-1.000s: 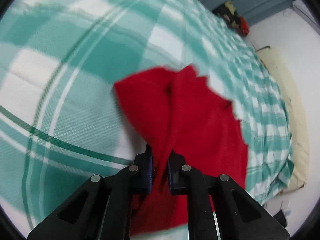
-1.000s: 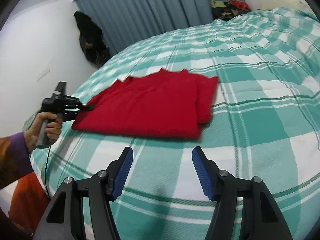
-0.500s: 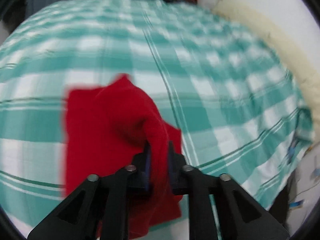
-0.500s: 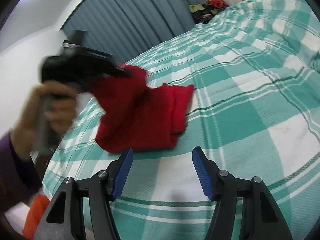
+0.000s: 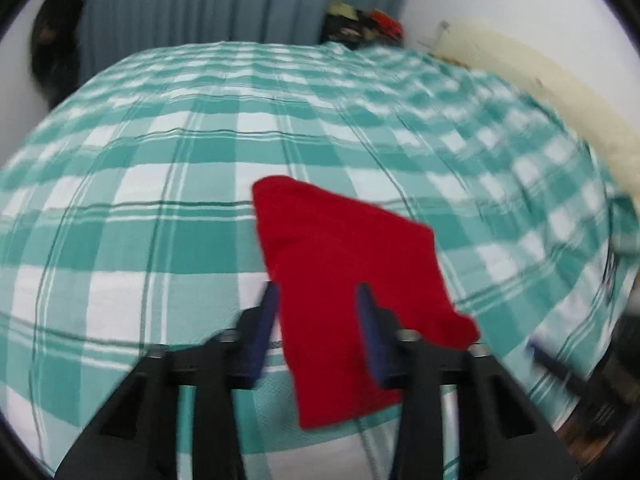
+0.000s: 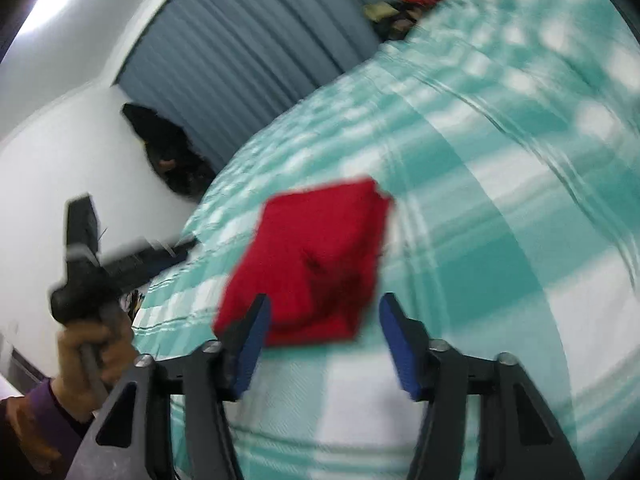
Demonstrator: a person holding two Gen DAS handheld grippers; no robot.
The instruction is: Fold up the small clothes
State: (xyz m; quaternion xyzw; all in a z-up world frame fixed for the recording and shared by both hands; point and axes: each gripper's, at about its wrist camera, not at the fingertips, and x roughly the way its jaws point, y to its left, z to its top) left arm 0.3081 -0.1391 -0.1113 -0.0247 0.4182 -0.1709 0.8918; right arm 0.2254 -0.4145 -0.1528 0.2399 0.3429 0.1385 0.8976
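A small red garment [image 5: 352,276] lies folded into a compact rectangle on the green-and-white checked bed cover [image 5: 160,200]. It also shows in the right wrist view [image 6: 316,264]. My left gripper [image 5: 318,300] is open, its fingers apart just above the garment's near edge and not holding it. My right gripper [image 6: 322,320] is open and empty, hovering in front of the garment's near edge. The left gripper's body [image 6: 120,264] and the hand that holds it show at the left of the right wrist view, beside the bed.
Grey-blue curtains [image 5: 200,4] hang behind the bed. A pile of dark and coloured clothes [image 5: 360,30] sits at the far edge. A cream pillow [image 5: 560,96] lies along the right side. A dark item [image 6: 168,152] hangs on the white wall.
My left gripper carried the garment's edge over onto the rest, folding it smaller, then opened and let go. The right gripper stayed open and moved closer to the garment.
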